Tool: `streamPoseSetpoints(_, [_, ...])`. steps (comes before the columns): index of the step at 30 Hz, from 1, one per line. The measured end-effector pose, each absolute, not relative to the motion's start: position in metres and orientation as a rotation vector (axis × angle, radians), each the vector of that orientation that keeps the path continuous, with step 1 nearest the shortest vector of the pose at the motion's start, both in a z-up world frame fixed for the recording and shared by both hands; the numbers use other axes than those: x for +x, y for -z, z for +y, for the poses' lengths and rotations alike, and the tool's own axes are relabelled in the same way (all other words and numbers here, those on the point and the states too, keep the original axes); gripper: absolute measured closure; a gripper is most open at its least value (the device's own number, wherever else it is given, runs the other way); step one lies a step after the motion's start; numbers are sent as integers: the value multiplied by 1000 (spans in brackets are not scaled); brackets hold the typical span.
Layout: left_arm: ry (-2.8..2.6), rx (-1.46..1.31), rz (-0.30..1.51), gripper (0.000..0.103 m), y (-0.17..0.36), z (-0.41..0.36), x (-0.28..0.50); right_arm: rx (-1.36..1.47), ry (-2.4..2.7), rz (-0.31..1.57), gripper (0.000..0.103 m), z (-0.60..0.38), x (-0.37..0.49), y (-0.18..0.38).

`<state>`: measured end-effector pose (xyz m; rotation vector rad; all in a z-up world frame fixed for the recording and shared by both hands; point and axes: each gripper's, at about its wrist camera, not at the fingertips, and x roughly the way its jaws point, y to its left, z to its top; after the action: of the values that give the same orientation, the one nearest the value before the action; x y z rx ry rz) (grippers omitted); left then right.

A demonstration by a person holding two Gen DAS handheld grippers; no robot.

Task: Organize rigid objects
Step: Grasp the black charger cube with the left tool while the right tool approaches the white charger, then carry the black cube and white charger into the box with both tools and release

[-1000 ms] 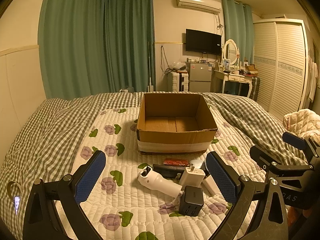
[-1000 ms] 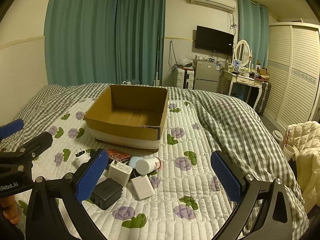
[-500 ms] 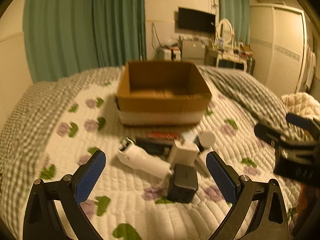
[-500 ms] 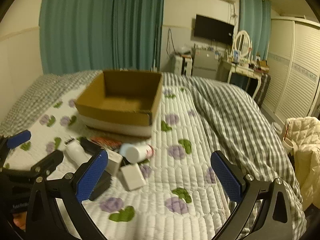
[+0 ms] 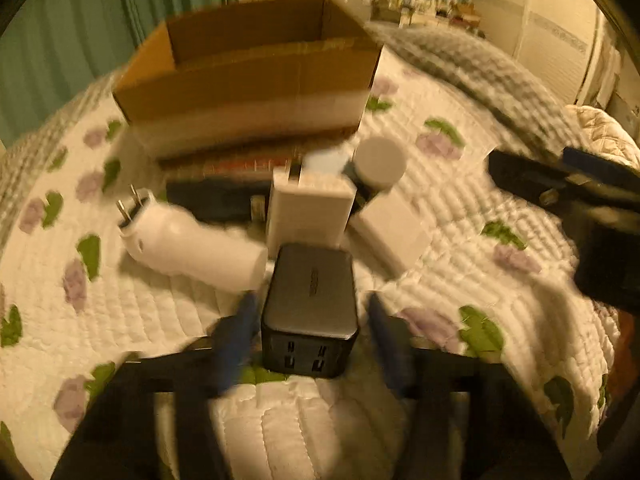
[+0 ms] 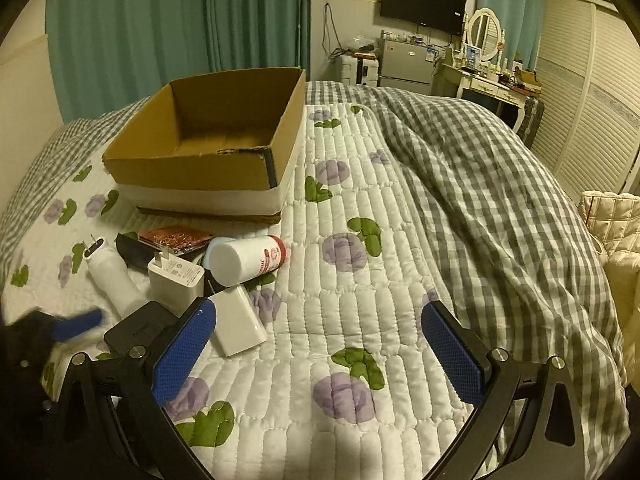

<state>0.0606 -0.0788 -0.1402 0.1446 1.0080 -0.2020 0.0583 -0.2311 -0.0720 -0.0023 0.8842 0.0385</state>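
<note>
Between the blue pads of my left gripper (image 5: 310, 340) sits the black charger block (image 5: 310, 304), ports facing me; the jaws are closing around it, though the blur hides whether the pads press its sides yet — a narrow gap seems to remain on each side. Just beyond the block stands a white plug adapter (image 5: 310, 210), touching or nearly touching it, with a white cylindrical device (image 5: 188, 246) bearing two metal prongs lying to its left and a flat white adapter (image 5: 394, 232) to its right. Behind these lie a white bottle (image 6: 244, 260) on its side, a dark flat item (image 5: 216, 200) and a red patterned packet (image 6: 174, 239). My right gripper (image 6: 320, 354) hangs over bare quilt with its jaws spread wide and nothing between them; its left pad is just beside the flat white adapter. The open cardboard box (image 6: 192, 172) rests on the flowered quilt (image 6: 360, 280) behind the cluster, near the packet, its visible interior holding nothing. A checked duvet (image 6: 480, 184) covers the bed to the right.
</note>
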Motion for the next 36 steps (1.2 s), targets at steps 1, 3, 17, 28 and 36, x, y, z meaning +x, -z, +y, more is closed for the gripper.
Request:
streamPoseSetpoints(1, [206,136,1008,59,141,-77,60,-3,-40,884,0,-231,59,72])
streamPoseSetpoints(3, [213,131,998,59,137,-77,56,-1,-42,886,0,-231,59,72])
streamPoseSetpoints(17, [162,51,862,61,81,-34,44,-63,-89,897,0,-209,58,75])
streamPoseSetpoints(28, [132,41,795,61,60,-16,44,-124,-200,1087,9,-166,86,134])
streamPoseSetpoints(36, [118,48,778,61,59,-9,43,-151,-217,1119,23,-155,113,146])
